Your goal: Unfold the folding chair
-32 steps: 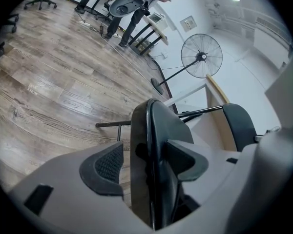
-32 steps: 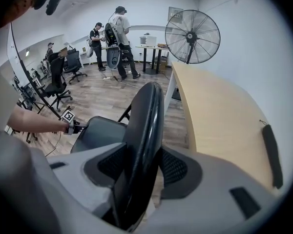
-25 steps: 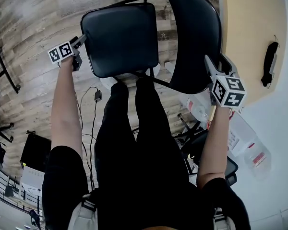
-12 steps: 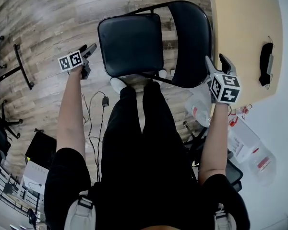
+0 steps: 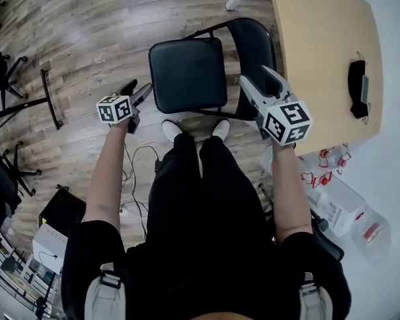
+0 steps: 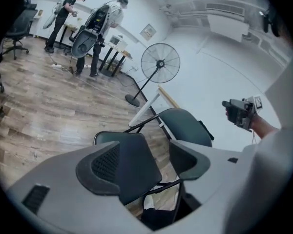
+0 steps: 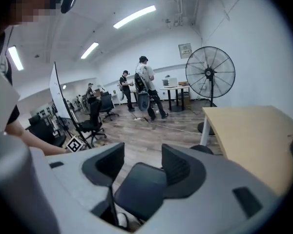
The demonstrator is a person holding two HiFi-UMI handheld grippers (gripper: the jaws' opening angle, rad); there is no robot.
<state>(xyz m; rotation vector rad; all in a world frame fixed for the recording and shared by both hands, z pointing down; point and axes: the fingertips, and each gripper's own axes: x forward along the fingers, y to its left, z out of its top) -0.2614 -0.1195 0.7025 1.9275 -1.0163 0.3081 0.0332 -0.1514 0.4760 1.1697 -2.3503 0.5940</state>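
Between two empty hand-held grippers (image 5: 139, 89) (image 5: 255, 75), one unfolded folding chair (image 5: 187, 75)

Folding chair (image 5: 217, 79) w/ table (image 5: 320, 39) at its R, L hand-held gripper (image 5: 139, 89) beside seat (image 5: 187, 72), R hand-held gripper (image 5: 255, 77) by backrest (image 5: 255, 45)

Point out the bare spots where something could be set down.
Free: the chair seat, the table top short of the black object, and the wood floor beyond it. Crowded: bottles by the right gripper, cables under the left gripper.

folding chair (image 5: 190, 75) | black, padded | unfolded, seat flat | standing on wood floor
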